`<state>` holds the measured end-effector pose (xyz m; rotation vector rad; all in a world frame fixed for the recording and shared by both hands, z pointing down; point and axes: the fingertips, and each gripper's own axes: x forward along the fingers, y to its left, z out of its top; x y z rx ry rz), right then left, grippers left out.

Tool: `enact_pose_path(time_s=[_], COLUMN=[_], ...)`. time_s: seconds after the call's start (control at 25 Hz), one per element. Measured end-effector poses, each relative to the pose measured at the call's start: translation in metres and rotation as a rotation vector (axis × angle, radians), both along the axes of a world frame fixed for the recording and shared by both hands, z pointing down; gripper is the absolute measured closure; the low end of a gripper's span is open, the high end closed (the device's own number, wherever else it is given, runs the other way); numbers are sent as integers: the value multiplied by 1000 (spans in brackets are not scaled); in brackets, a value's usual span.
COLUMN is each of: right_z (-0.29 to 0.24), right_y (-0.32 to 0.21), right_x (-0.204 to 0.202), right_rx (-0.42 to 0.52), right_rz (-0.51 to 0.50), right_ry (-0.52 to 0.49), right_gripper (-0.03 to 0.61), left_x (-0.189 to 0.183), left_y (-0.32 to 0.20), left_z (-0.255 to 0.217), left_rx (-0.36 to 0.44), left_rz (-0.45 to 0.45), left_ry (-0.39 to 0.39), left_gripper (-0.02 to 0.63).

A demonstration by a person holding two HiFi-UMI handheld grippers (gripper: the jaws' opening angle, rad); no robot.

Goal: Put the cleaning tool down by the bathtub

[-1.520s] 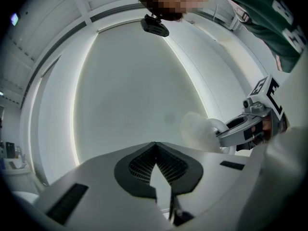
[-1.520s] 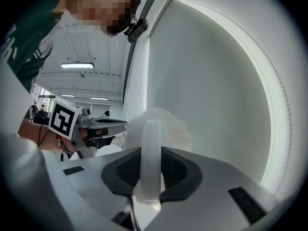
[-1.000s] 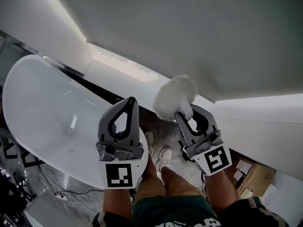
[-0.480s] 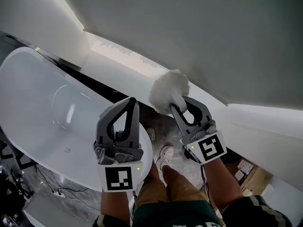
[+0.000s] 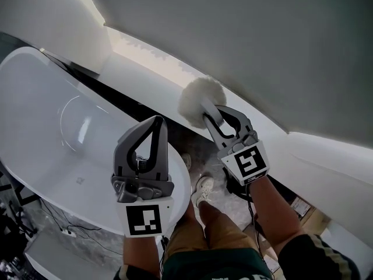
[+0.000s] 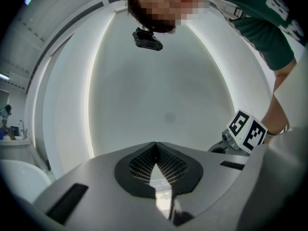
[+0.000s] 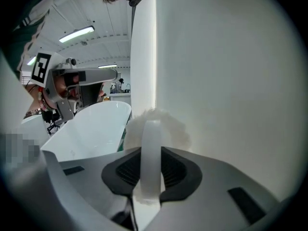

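At the bathtub's end, my right gripper point(image 5: 212, 118) is clamped on the white handle of the cleaning tool point(image 5: 199, 100). In the right gripper view the two dark ribbed pads point(image 7: 175, 170) press against either side of that handle, parted only by its width, and the handle runs straight up between them. The tool's fluffy white head point(image 7: 161, 123) stands clear beyond the fingertips. From the head view the head shows against the pale ledge point(image 5: 145, 69) at the foot of the grey wall point(image 5: 262, 45). It is off to the right of the bathtub point(image 5: 46, 127), near its rounded rim but apart from it, and I cannot see it resting on any surface. My left gripper point(image 5: 156, 125) holds nothing. In the left gripper view its jaws meet at the tips, with only a narrow slit lower down between the ribbed pads point(image 6: 168, 165) and no object inside. That gripper hangs over the near rim of the white tub, level with the right one and just to its left, and the two stay apart. Below both grippers are my legs and my pale shoes point(image 5: 202, 189), planted on the mottled grey floor point(image 5: 217, 198) beside the tub. The marker cube point(image 5: 245, 163) on the right gripper faces up toward the head camera.
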<state>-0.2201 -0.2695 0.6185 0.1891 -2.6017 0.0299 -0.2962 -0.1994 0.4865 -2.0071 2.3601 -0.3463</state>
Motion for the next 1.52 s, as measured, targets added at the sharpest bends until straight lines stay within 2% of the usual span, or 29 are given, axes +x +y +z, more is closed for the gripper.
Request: enact_pose_path(time_s=[0.24, 0.52, 0.72, 1.12, 1.52], right_z=[37, 92, 130, 186, 226], right_y=[-13, -17, -15, 2, 9], right_x=[-14, -26, -23, -44, -56], right_rx=[-19, -34, -87, -75, -34], right_rz=[-21, -94, -97, -196, -250], right_ry=[100, 239, 342, 490, 628], right_gripper=[488, 488, 488, 488, 488], left_x=[-13, -28, -32, -38, -49], left_y=[1, 4, 9, 28, 49], left_z=[10, 23, 32, 44, 53], left_rx=[-2, -11, -17, -26, -39], left_rz=[-33, -74, -96, -121, -155], left_ry=[18, 39, 63, 83, 96], left_gripper=[604, 604, 604, 604, 604])
